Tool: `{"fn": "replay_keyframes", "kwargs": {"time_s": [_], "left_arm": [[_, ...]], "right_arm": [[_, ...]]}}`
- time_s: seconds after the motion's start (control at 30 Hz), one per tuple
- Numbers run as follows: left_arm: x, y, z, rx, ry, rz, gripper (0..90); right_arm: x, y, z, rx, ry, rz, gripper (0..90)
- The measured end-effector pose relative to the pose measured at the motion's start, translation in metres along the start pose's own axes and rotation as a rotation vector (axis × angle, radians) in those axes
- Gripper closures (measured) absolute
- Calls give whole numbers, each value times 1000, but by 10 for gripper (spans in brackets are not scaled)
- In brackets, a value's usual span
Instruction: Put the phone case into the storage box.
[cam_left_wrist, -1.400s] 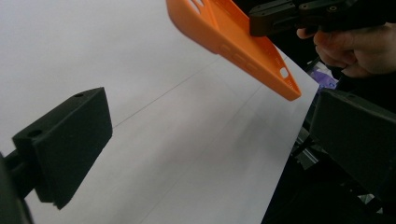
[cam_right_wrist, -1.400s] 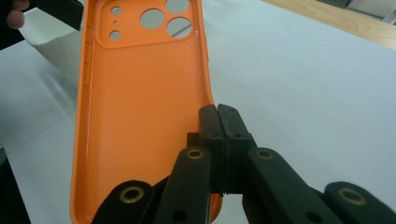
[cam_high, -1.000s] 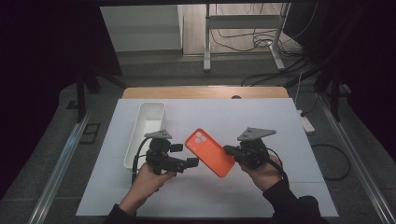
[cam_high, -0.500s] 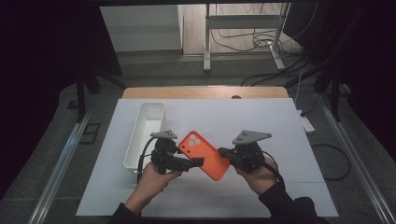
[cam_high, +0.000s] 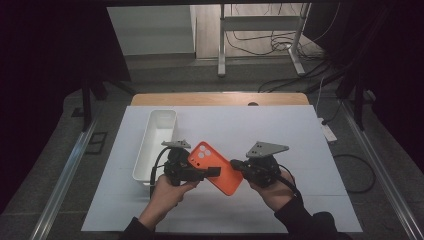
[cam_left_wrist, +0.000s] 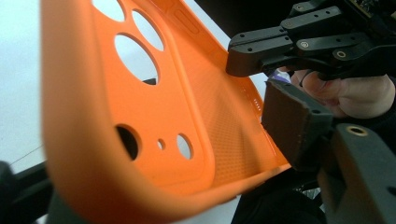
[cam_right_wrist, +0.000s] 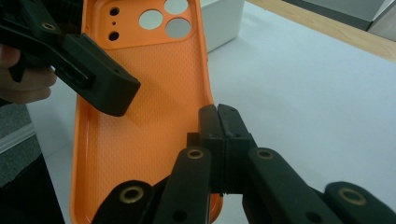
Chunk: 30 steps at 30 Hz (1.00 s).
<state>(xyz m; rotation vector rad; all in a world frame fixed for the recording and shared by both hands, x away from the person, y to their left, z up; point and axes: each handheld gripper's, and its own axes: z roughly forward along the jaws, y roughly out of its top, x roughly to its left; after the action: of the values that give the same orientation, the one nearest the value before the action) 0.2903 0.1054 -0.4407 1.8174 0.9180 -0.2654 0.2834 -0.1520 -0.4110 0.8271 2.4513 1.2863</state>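
**High view: orange phone case held up between two handheld grippers**

High view shows an orange phone case (cam_high: 216, 168) raised above the white table sheet (cam_high: 280, 130), tilted, its camera cut-outs toward the white bin (cam_high: 156, 142) at the left. The right gripper (cam_high: 238, 165) is clamped tight on the case's long side edge; the right gripper view shows its two jaws pressed together over that rim. The left gripper (cam_high: 212, 172) has just been closing, with the case's camera end between its jaws. In the left gripper view one brown pad (cam_left_wrist: 289, 119) stands just beside the case's inner face; whether it presses cannot be told. A hand holds each gripper at the table's near edge.
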Motion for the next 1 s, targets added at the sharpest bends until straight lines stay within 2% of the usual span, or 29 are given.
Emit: {"fn": "replay_keyframes", "kwargs": {"time_s": [0.1, 0.17, 0.37, 0.47, 0.57, 0.6, 0.63, 0.73, 1.0], "left_arm": [[0, 0, 0, -1, -6, -2, 428], [0, 0, 0, -2, -15, -9, 499], [3, -2, 0, -20, -46, -58, 595], [5, -3, -1, -25, -50, -68, 661], [7, -4, 0, -23, -79, -102, 720], [8, -5, 0, -24, -94, -112, 783], [9, -6, 1, -31, -92, -119, 858], [9, -6, 1, -22, -86, -124, 870], [8, -6, 1, -34, -78, -134, 874]], "right_arm": [[0, 0, 0, -4, 2, 1, 891], [1, 0, 0, -10, 4, -1, 891], [4, 0, 0, -8, 1, -20, 891], [5, 1, 1, -10, 1, -29, 891], [6, 0, 1, -8, -1, -34, 889], [6, 0, 2, -4, -4, -35, 885], [6, 0, 3, -4, -5, -36, 878], [8, -1, 5, 7, -19, -49, 876], [7, -2, 6, -6, -12, -35, 848]]}}
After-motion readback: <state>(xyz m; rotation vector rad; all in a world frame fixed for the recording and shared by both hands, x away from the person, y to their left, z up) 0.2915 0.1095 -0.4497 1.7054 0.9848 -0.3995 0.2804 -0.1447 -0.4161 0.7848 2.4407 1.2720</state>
